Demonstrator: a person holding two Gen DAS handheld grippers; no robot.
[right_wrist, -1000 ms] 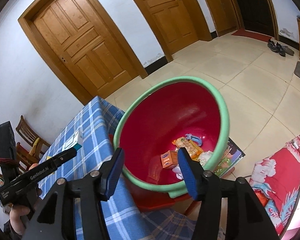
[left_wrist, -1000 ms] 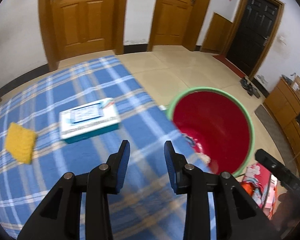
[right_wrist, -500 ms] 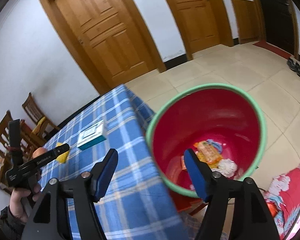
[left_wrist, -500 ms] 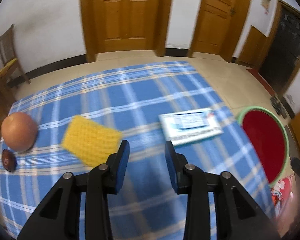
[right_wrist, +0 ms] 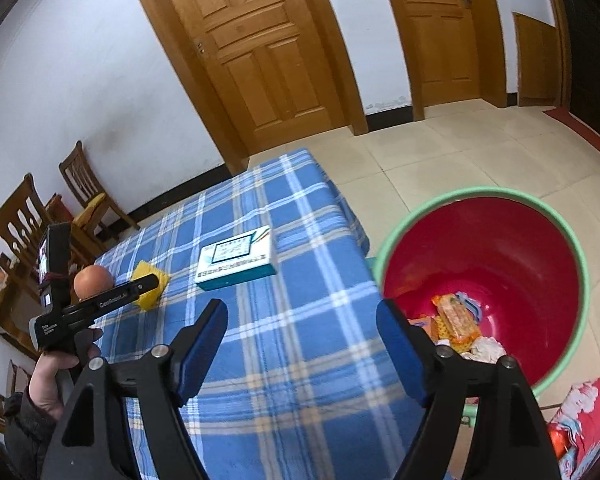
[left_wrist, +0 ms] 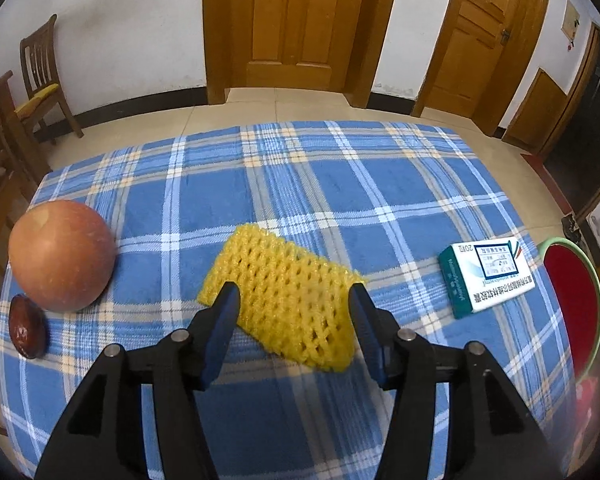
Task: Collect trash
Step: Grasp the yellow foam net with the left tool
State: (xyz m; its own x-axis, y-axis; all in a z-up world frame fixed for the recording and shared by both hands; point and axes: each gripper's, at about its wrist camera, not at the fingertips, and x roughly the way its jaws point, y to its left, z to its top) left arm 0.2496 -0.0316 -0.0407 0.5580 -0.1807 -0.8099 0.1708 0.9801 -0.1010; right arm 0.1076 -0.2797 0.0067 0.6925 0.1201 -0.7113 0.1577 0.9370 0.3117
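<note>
A yellow foam fruit net [left_wrist: 284, 296] lies on the blue plaid tablecloth [left_wrist: 300, 184]. My left gripper [left_wrist: 294, 300] is open, its fingers on either side of the net's near end; it also shows in the right wrist view [right_wrist: 150, 280]. A white and teal box [left_wrist: 486, 274] lies to the right, also in the right wrist view [right_wrist: 236, 258]. The red bin with a green rim [right_wrist: 496, 264] stands beside the table and holds several wrappers [right_wrist: 456, 322]. My right gripper [right_wrist: 302, 316] is open and empty above the table's right part.
An apple [left_wrist: 62, 254] and a dark red date [left_wrist: 26, 330] sit at the table's left. Wooden chairs [right_wrist: 84, 188] stand beyond the left edge. A red patterned bag [right_wrist: 580, 420] lies on the floor by the bin. Tiled floor and wooden doors lie behind.
My left gripper swung left from the bin side to the yellow net and opened wider around it. My right gripper drew back from over the bin toward the table and opened wider.
</note>
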